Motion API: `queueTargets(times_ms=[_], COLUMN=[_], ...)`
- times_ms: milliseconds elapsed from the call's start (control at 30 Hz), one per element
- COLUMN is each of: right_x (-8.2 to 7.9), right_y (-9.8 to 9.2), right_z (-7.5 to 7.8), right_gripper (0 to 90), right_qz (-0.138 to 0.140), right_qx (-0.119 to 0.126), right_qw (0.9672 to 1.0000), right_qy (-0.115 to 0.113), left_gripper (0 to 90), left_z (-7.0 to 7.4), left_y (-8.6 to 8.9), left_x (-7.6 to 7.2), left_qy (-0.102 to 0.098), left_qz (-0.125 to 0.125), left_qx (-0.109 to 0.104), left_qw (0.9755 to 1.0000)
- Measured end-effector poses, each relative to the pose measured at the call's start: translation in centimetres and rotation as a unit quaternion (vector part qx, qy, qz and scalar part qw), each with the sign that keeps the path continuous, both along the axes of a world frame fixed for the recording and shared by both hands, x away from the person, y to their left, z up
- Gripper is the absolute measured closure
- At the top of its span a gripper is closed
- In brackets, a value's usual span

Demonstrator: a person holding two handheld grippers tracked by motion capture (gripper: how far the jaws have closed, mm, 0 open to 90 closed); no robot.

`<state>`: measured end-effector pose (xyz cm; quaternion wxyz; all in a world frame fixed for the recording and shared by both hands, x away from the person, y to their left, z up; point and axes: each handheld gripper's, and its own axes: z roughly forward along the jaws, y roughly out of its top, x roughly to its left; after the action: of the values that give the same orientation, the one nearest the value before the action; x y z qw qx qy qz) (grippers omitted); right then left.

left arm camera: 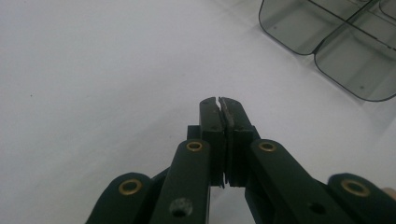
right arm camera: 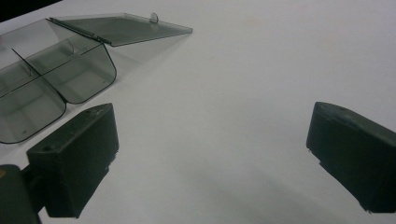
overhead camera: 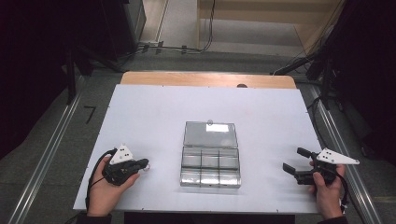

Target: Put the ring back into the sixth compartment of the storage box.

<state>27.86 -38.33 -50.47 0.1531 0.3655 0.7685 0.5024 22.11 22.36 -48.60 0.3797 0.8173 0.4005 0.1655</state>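
Clear box [overhead camera: 210, 156] at table [overhead camera: 140, 107] centre, lid open toward frame top, long axis left-right. Left hand-held gripper [overhead camera: 145, 164] shut on nothing, lower left, nearer; right hand-held gripper [overhead camera: 294, 160] open, empty, lower right

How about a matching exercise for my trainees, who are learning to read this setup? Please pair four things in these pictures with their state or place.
Things:
1. left gripper
2. right gripper
3. box lid
4. compartment box

States or places:
A. lying flat and open on the table, on the far side of the compartments
B. jaws wide apart, nothing between them
C. clear, divided into sections, in the middle of the white table
D. jaws shut together, nothing between them

Pairs: 1-D, 2-B, 3-A, 4-C
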Motion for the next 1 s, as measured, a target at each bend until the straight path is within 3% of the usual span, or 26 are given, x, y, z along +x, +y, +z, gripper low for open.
queueTargets(times_ms=[400, 1000], right_x=[0.0, 0.0], right_y=[0.0, 0.1], right_z=[0.0, 0.0], right_gripper=[0.9, 0.9], right_qz=[-0.001, -0.002], right_qx=[-0.002, -0.006], right_qw=[1.0000, 1.0000], right_qy=[-0.002, -0.004], left_gripper=[89.3, 89.3], left_z=[1.3, 2.6], left_y=[-0.8, -1.8], left_x=[-0.3, -0.5], left_qy=[-0.020, -0.034], left_qz=[-0.009, -0.021], left_qx=[-0.006, -0.017], left_qw=[0.9997, 0.9990])
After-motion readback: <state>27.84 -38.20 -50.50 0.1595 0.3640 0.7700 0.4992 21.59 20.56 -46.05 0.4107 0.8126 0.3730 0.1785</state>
